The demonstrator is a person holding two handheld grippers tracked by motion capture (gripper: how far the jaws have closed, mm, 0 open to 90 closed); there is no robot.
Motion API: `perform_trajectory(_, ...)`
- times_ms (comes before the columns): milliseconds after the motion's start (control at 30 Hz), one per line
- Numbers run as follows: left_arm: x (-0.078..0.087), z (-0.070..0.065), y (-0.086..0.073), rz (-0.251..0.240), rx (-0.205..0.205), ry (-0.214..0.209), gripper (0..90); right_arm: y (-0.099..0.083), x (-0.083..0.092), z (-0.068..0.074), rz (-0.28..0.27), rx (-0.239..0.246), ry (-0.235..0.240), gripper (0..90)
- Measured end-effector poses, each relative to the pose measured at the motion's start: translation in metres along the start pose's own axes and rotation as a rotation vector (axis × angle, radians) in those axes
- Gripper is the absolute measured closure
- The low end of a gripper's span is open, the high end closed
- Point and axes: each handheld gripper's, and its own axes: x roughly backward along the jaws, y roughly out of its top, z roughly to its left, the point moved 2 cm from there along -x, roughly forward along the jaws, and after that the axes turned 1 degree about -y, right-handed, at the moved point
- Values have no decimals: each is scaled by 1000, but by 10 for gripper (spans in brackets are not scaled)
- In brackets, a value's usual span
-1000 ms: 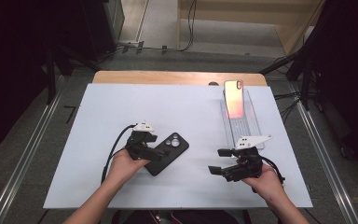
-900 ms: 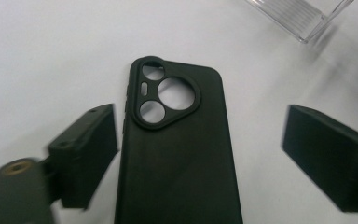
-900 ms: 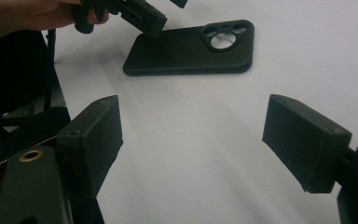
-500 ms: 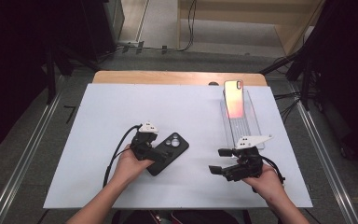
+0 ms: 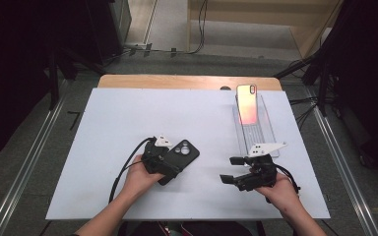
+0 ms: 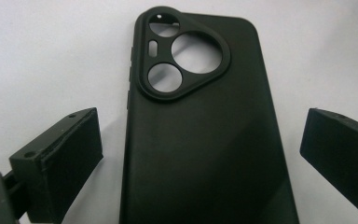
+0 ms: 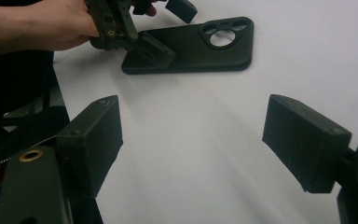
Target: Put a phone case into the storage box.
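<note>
A black phone case (image 5: pixel 182 152) lies back-up on the white table mat (image 5: pixel 118 118), its camera cut-out at the far end. My left gripper (image 5: pixel 169 167) straddles the near end of the case (image 6: pixel 200 116). Its jaws have just been opening and now stand wide, with bare gaps between both pads and the case's sides. My right gripper (image 5: pixel 229 170) hovers open over bare mat to the right, nothing between its fingers (image 7: pixel 303 140). From there the case (image 7: pixel 200 46) and the left gripper (image 7: pixel 168 28) sit farther off.
A phone with a glowing orange-pink screen (image 5: pixel 246 103) leans on a clear stand (image 5: pixel 258 135) at the back right, just beyond the right gripper. A wooden table edge (image 5: pixel 177 81) runs along the back. Dark floor and rails flank the mat.
The left hand has shifted slightly right and lower with the case now flat on the mat, and its jaws have spread off the case's sides. The right gripper has stayed put.
</note>
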Motion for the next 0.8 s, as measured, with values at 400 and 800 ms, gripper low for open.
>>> perform_trajectory(400, -7, -10, -7, -13, -80, 94, 0, -1, 0, -2, 4, -4, -7, 181)
perform_trajectory(800, -4, -12, -10, -54, -71, 118, 94, 1, 1, -2, -16, -38, -22, 180)
